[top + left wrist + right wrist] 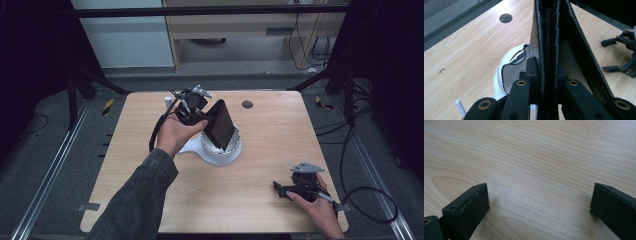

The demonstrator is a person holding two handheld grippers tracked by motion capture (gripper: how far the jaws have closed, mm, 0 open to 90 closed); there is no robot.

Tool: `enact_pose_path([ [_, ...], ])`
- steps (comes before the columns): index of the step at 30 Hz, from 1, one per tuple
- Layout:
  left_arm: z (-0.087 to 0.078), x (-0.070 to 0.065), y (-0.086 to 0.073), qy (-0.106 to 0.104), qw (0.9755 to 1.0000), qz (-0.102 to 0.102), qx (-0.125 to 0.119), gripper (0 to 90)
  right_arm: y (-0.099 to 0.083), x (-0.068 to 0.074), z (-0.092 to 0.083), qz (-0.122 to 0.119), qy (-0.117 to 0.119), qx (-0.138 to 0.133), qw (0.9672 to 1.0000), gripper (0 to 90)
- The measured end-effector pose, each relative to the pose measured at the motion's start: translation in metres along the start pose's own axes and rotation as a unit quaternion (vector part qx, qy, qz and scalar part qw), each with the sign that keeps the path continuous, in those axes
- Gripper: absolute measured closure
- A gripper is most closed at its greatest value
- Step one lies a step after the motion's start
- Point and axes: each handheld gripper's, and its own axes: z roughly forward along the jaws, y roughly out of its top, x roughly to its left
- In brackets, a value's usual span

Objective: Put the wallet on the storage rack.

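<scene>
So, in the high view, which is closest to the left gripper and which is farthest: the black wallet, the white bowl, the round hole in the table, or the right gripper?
1. Black wallet: clamped in the left gripper.
2. White bowl: just below the wallet.
3. Round hole: toward the table's far edge.
4. Right gripper: near corner, on the right.
</scene>
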Motion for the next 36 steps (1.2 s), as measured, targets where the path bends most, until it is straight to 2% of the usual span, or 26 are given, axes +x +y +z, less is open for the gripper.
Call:
enact_pose_path([
  [15,0.024,0.001,-0.008,-0.007,0.9998,-0.015,0.008,80.5,0.000,0.000,0.000,0.001,0.001,-0.001,1.0000,2.3],
  [21,0.027,0.003,-0.010,-0.008,0.9997,-0.022,0.005,80.4,0.000,0.001,0.000,0.000,0.000,-0.001,1.0000,2.3],
  [29,0.029,0.010,-0.012,0.004,0.9996,-0.026,0.013,79.8,0.000,0.001,0.000,-0.006,0.000,0.000,1.0000,2.1],
  [32,0.029,0.013,-0.013,0.000,0.9994,-0.031,0.012,79.4,0.000,0.001,0.000,-0.005,-0.001,0.002,1.0000,2.1],
  [36,0.029,0.015,-0.013,0.006,0.9994,-0.033,0.008,77.0,0.000,0.002,0.000,-0.005,-0.001,0.002,1.0000,2.0],
])
